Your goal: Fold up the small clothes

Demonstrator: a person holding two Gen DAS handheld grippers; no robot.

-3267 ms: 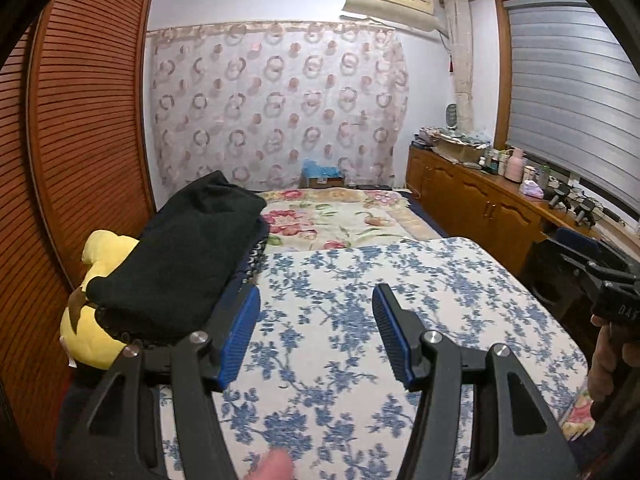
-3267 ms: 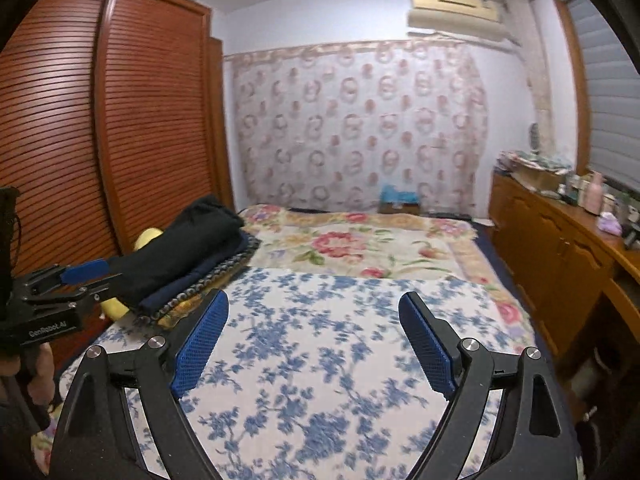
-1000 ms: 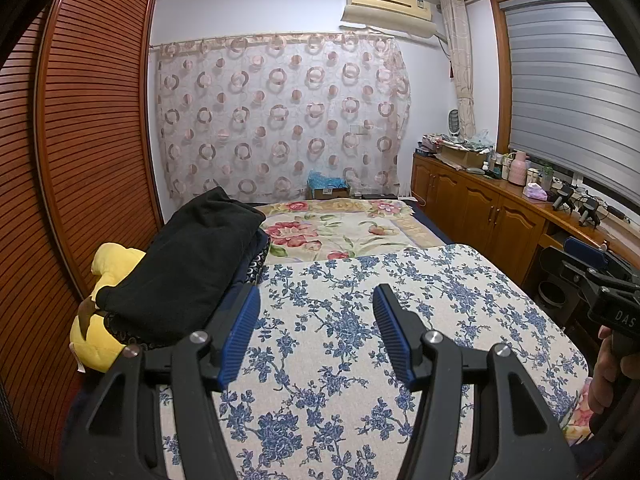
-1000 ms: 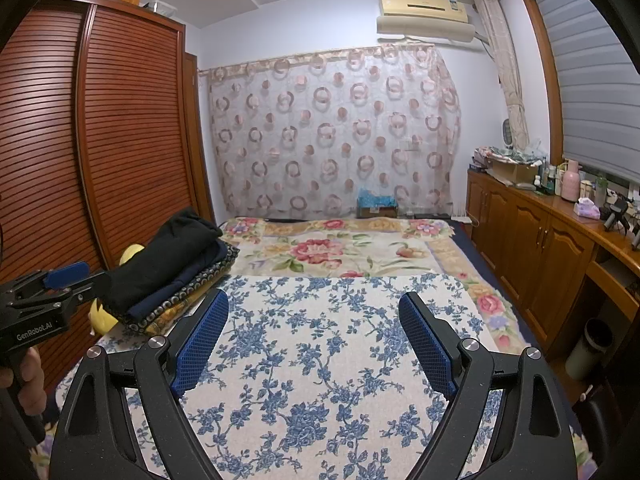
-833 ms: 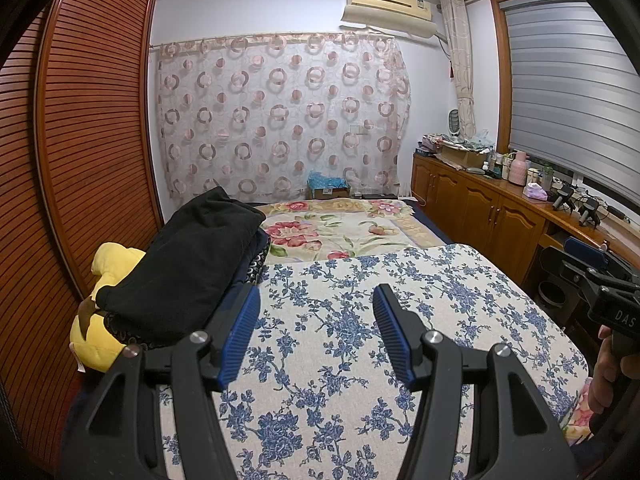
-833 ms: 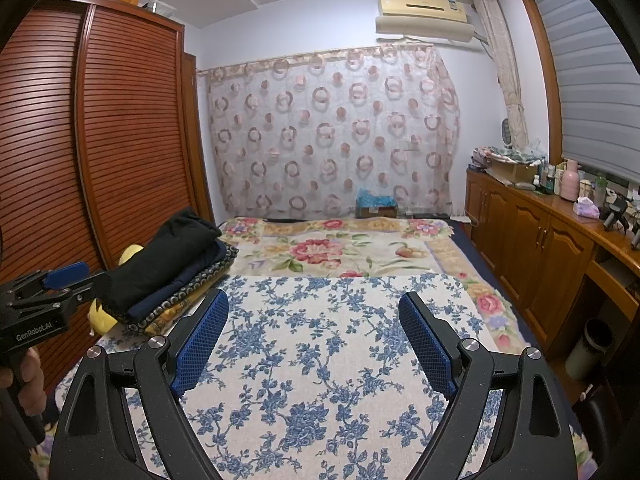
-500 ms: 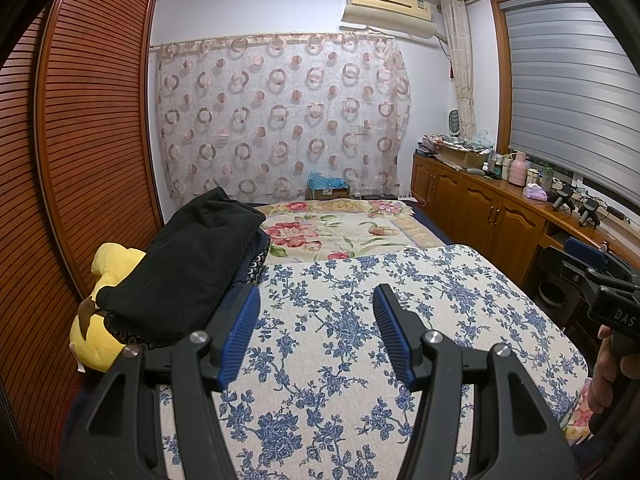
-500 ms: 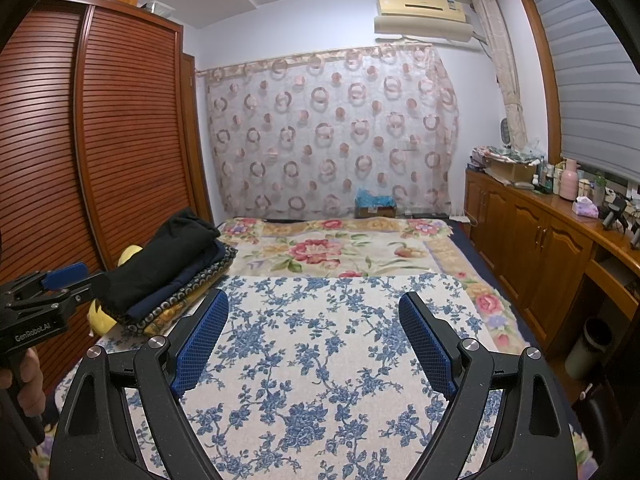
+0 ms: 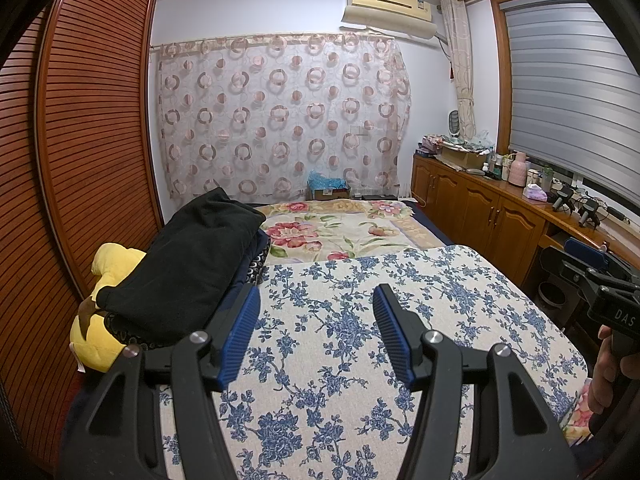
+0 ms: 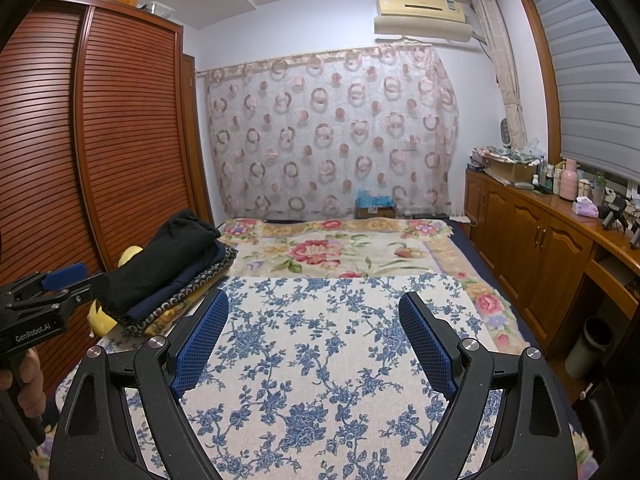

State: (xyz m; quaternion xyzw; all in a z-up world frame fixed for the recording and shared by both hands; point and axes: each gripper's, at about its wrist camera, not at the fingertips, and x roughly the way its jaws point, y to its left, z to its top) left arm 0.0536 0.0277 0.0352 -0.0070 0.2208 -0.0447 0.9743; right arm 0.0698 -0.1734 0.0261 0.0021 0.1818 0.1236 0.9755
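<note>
Left wrist view had the left gripper [image 9: 316,330] open and empty (right gripper [image 10: 312,340] too), over the blue-flowered cover [image 9: 400,300]. Clothes stack [image 9: 192,264], black garment on top, lay at 10 o'clock, long axis running toward 1 o'clock; left hand looked nearer.

A slatted wooden wardrobe [image 10: 80,152] lines the left wall. A sheer curtain [image 9: 280,116] with ring patterns covers the pale far wall, an air conditioner [image 9: 388,2] mounted above it. Low wooden cabinets [image 10: 532,236] run along the right under a window blind [image 9: 568,92]. Recessed ceiling lights glow overhead.
</note>
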